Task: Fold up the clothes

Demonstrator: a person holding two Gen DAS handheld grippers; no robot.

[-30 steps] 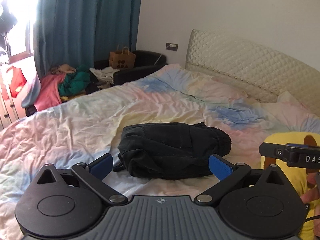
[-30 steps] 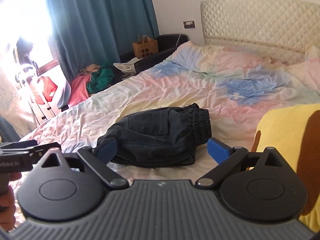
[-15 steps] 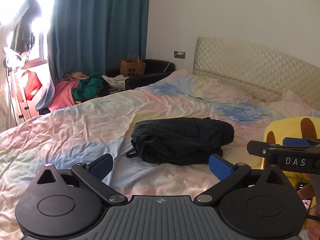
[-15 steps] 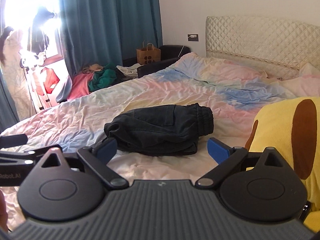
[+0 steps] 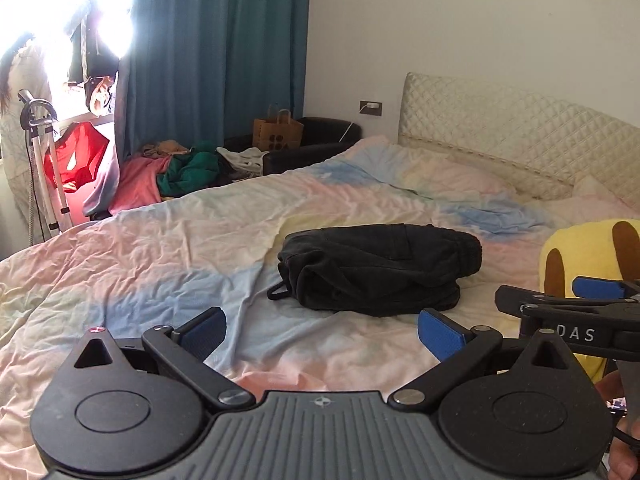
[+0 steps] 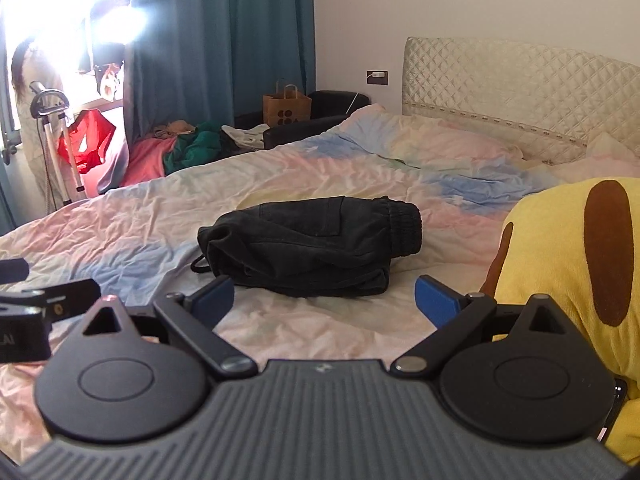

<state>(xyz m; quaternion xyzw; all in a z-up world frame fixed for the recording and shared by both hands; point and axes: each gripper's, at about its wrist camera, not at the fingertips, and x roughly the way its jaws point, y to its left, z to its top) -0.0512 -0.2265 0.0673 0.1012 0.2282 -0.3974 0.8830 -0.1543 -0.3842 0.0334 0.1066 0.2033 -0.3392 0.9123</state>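
Observation:
A pair of black trousers (image 5: pixel 378 268) (image 6: pixel 312 246) lies folded into a thick bundle on the pastel bedspread (image 5: pixel 168 248) (image 6: pixel 140 224), elastic cuffs to the right. My left gripper (image 5: pixel 320 332) hangs open short of the bundle, nothing between its blue pads. My right gripper (image 6: pixel 325 300) is open too, just in front of the bundle's near edge, and touches nothing. The right gripper also shows at the right edge of the left wrist view (image 5: pixel 576 300).
A yellow plush with brown patches (image 6: pixel 572 264) (image 5: pixel 588 252) sits at the right. The quilted headboard (image 6: pixel 512 88) is behind. Beyond the bed's left side lie a clothes heap (image 5: pixel 172 168), a paper bag (image 5: pixel 278 134) on a dark stand, teal curtains (image 5: pixel 216 52) and a bright window.
Both grippers have drawn back and risen from the folded trousers, which now look smaller and farther away. The trousers have not moved. Both stay open.

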